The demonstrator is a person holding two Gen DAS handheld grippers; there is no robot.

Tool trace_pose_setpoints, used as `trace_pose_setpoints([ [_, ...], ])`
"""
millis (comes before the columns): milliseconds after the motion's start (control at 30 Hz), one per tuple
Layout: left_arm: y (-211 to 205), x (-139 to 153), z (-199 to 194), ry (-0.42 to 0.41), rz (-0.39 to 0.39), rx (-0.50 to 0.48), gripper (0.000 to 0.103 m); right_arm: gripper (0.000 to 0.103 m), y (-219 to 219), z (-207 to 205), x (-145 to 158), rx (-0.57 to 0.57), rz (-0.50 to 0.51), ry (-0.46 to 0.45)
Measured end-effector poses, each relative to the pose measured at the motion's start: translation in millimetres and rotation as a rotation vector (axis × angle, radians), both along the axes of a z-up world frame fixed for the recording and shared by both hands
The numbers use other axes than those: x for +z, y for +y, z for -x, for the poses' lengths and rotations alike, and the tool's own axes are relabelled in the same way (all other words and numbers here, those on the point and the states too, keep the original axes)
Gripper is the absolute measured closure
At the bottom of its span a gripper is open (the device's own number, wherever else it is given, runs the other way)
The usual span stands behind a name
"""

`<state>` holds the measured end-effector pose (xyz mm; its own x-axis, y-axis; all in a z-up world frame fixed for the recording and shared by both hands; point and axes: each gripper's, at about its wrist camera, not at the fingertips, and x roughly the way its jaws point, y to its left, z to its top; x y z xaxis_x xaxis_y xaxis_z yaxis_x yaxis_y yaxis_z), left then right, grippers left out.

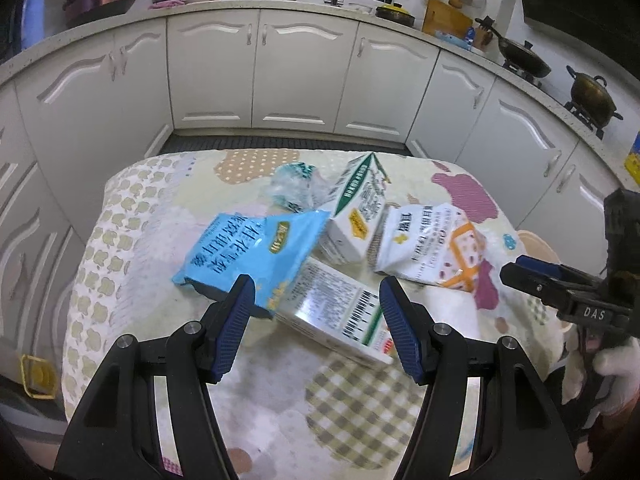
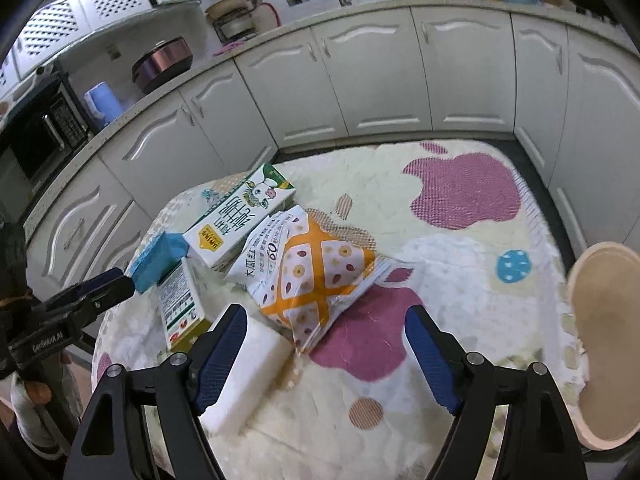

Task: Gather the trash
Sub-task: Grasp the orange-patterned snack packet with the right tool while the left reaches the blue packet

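Left gripper (image 1: 316,312): jaws spread wide, holding nothing; poised just above the near end of the trash pile, blue pads either side of the flat carton.
Right gripper (image 2: 326,344): jaws spread wide, nothing between them; low over the cloth, near the tail of the orange-and-white bag. Seen from the left wrist camera it enters at the right edge, held by a white-gloved hand (image 1: 616,364).
Table (image 2: 460,280): covered by a cream cloth with pink, tan and checked patches; all trash lies on it.
Blue packet (image 1: 256,252): lying flat, left of the pile, its lower edge overlapping the flat carton.
Flat carton (image 1: 340,312): on its side, barcode face up, between the left gripper's pads in that view.
Milk carton (image 2: 240,220): green and white, lying on its side, touching the orange-and-white bag.
Orange-and-white bag (image 2: 316,276): crumpled snack bag, right of the milk carton, open end toward the right gripper.
Clear wrapper (image 1: 292,188): crumpled plastic at the far side of the pile, behind the blue packet.
White block (image 2: 244,376): pale rectangular object on the cloth just beside the right gripper's left finger; identity unclear.
Beige bin (image 2: 608,344): round rim at the table's right edge, apart from the pile.
Surroundings: white kitchen cabinets (image 1: 296,72) behind the table.
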<state>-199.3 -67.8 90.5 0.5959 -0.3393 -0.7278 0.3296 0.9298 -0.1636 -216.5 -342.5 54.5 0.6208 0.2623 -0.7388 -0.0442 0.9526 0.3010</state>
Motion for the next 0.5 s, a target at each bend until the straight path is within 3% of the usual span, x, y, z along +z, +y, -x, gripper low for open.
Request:
trace_pose_setpoints([
  [367, -8.5, -19.4, -38.1, 0.0, -0.075, -0.015, 0.04, 0.021, 3.9, -42.8, -35.5, -0.022, -0.147, 0.056],
  [400, -7.3, -20.3, -40.7, 0.002, -0.07, -0.017, 0.044, 0.03, 4.8, -45.0, -38.3, -0.023, -0.154, 0.06],
  [467, -4.6, -21.1, -44.0, 0.016, -0.056, -0.02, 0.06, 0.048, 4.9, -44.6, -39.4, -0.031, -0.15, 0.046],
  [500, -2.9, -21.2, -45.2, 0.021, -0.052, -0.018, 0.072, 0.052, 4.7, -44.4, -39.1, -0.025, -0.154, 0.039],
])
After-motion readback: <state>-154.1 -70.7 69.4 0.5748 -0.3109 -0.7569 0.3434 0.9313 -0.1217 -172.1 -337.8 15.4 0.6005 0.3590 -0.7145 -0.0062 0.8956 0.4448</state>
